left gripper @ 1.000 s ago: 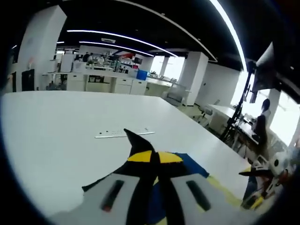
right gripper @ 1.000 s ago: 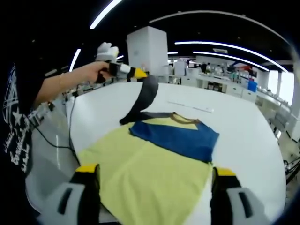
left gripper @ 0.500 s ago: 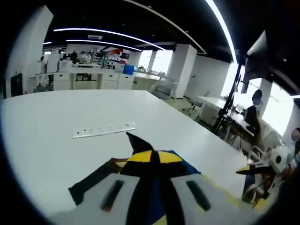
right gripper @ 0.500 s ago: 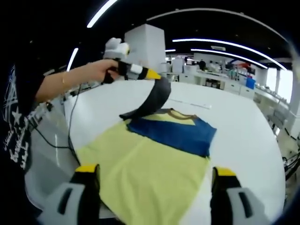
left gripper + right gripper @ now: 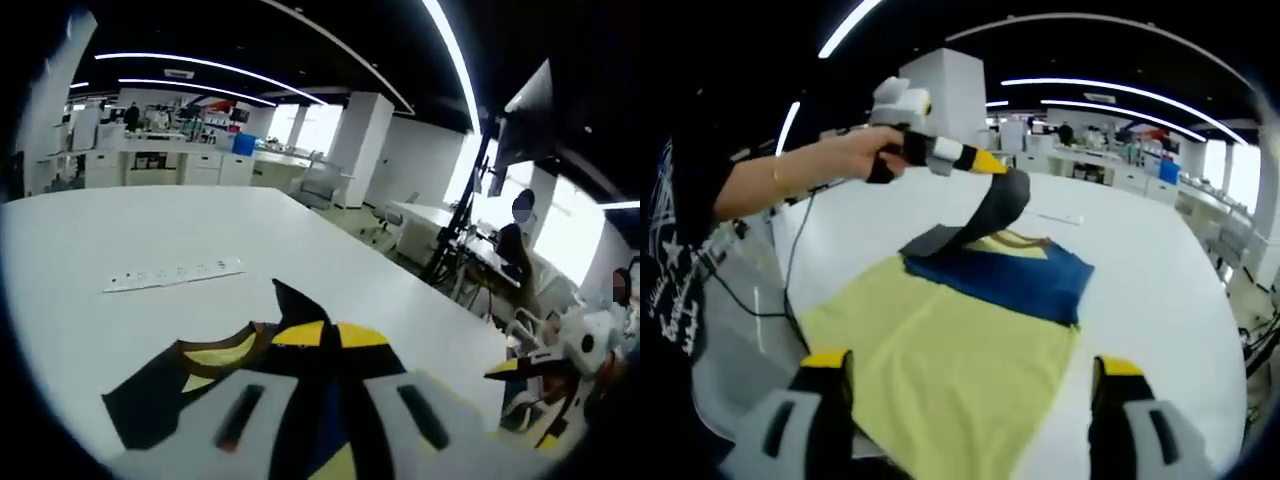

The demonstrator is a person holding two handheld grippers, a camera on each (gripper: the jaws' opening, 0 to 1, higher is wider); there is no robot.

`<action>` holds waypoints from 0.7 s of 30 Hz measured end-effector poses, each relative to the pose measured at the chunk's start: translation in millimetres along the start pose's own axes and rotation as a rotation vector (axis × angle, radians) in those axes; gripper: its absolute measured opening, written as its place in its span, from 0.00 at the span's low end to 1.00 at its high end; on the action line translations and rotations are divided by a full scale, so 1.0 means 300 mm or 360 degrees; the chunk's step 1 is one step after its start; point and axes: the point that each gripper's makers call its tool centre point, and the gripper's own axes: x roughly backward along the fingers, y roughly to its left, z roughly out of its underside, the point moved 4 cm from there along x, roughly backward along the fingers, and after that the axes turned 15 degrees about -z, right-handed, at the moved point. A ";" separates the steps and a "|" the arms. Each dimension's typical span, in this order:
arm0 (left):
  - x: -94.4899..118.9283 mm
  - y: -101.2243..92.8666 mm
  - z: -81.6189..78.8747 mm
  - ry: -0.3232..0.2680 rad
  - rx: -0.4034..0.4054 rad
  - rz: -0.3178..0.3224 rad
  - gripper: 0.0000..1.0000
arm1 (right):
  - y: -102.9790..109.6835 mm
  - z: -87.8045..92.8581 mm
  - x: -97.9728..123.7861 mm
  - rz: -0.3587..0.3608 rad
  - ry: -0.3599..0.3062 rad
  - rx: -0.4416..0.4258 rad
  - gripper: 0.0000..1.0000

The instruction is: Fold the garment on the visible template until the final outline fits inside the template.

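A yellow T-shirt (image 5: 940,350) with a blue upper band (image 5: 1010,280) lies flat on the white table (image 5: 1150,270). Its dark sleeve (image 5: 995,205) is lifted off the table, and my left gripper (image 5: 998,166), held by a hand, is shut on it above the collar. In the left gripper view the sleeve's tip (image 5: 290,300) sticks out between my left gripper's (image 5: 328,333) closed yellow tips, with the collar (image 5: 215,350) below. My right gripper (image 5: 970,365) stands open over the shirt's near hem, nothing between its fingers. It also appears as the right gripper (image 5: 530,365) at the edge of the left gripper view.
A white power strip (image 5: 172,275) lies on the table beyond the shirt, the same power strip (image 5: 1060,217) past the collar. The person's arm (image 5: 790,175) reaches in from the left, with a cable (image 5: 750,300) hanging by the table's edge. Desks and a seated person (image 5: 510,250) stand far off.
My left gripper has carried the dark sleeve to the right, from beside the shirt to above its collar, and the sleeve now curls over. The right gripper has stayed open in place.
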 end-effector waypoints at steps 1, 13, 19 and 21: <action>-0.004 -0.014 0.004 0.0001 0.0004 0.0014 0.00 | 0.000 0.002 0.000 0.0001 0.0003 -0.0002 1.00; -0.038 -0.121 0.077 0.0044 0.0044 0.0135 0.00 | 0.006 0.018 -0.003 -0.0005 0.0033 -0.0012 1.00; -0.059 -0.153 0.170 0.0166 -0.0155 0.0133 0.00 | 0.005 0.030 0.004 0.0000 0.0042 -0.0022 1.00; -0.061 -0.165 0.212 0.0202 -0.0191 0.0124 0.00 | 0.002 0.031 0.007 0.0006 0.0045 -0.0028 1.00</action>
